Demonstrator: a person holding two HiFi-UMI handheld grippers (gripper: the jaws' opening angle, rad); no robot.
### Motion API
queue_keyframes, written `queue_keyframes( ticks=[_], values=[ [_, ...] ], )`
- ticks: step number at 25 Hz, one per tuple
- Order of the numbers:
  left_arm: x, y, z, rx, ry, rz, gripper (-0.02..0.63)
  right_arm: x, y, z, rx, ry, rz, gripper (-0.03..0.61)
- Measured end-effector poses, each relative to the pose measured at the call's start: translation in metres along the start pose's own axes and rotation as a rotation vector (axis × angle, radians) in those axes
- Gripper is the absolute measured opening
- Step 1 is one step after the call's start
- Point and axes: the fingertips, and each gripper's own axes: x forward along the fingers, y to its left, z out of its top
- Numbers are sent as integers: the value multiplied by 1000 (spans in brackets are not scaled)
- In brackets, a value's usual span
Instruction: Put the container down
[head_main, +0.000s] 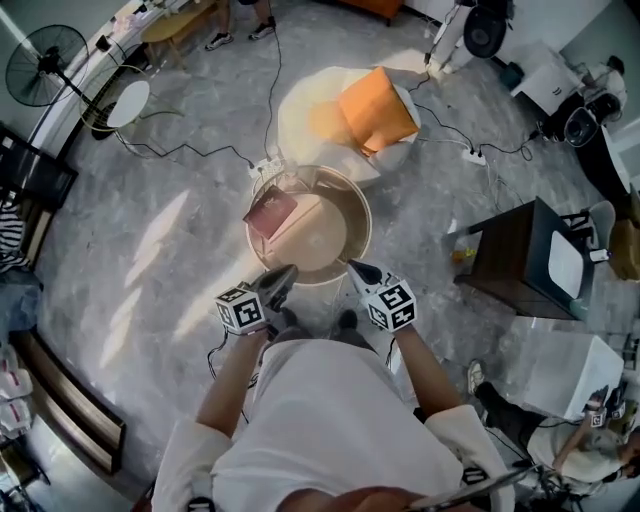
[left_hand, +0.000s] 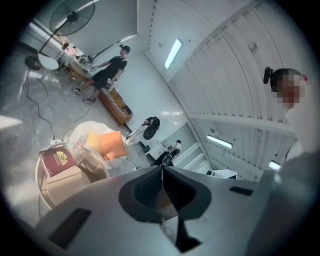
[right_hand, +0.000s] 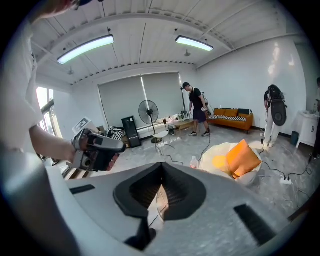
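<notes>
Closest in, the person's white-shirted torso fills the bottom of the head view, with both forearms bent in and the two tools held just in front of the chest. The left gripper has its jaws pressed together with nothing between them; its own view shows the dark pads meeting in a single seam. The right gripper is likewise closed and empty, its pads meeting the same way in the right gripper view. The two tips sit near each other, apart, over the near rim of the round table.

On that table a burgundy booklet lies flat on the left half. Just beyond it, at the far-left edge, stands the clear container, which seems upright and is touched by neither tool; the left gripper view shows it just beside the booklet. By my reading the setting-down is already done.

The relation that matters: the container lies ahead of and below both closed claws, slightly to the left, across the booklet, so the left gripper is a little nearer. Any further reach would have to go forward and down, with the jaws opened first.

Farther off sit a pale beanbag with an orange cushion, and cables across the grey floor
</notes>
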Motion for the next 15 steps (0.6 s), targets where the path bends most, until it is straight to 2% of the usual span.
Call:
queue_keyframes(
  ticks=[3, 8, 15],
  values=[
    [-1, -16, -6, 44, -8, 36, 15, -22, -4, 5, -35, -20, 6, -5],
    [0, -41, -11, 70, -26, 35, 17, -53, -16, 20, -87, -76, -27, -5],
    [-8, -68, 3, 269, -81, 97, 17, -78, -21, 22, -138, -110, -46, -5]
  ],
)
